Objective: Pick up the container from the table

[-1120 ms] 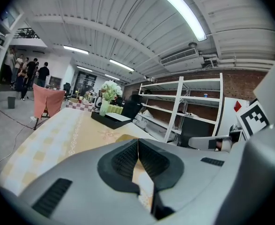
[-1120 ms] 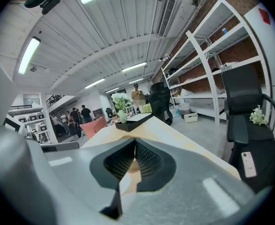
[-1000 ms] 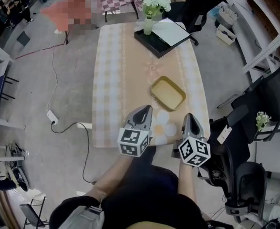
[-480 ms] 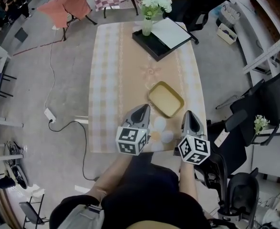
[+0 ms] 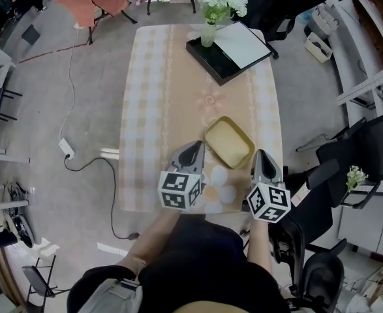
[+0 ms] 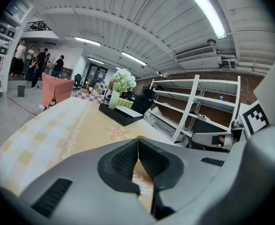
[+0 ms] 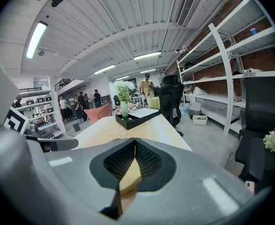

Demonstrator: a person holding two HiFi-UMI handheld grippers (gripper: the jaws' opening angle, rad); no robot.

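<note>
The container (image 5: 229, 142) is a shallow yellow rectangular dish lying empty near the front of the table (image 5: 158, 90). My left gripper (image 5: 196, 146) hovers just left of its near corner, jaws closed together with nothing between them. My right gripper (image 5: 261, 154) is at the dish's right corner, over the table's right edge, also shut and empty. In the left gripper view the left gripper (image 6: 137, 141) points along the tablecloth. In the right gripper view the right gripper (image 7: 135, 141) points up the table, and a yellowish surface shows below its closed tips.
A black tray (image 5: 212, 56) with a white sheet (image 5: 242, 44) and a vase of white flowers (image 5: 217, 2) stand at the table's far end. White flower prints (image 5: 220, 184) mark the cloth near me. Black chairs (image 5: 367, 142) crowd the right side; a cable (image 5: 80, 165) lies on the floor left.
Both grippers have moved forward along the table toward the yellow dish, which now lies right between their tips. Both jaws stayed closed.
</note>
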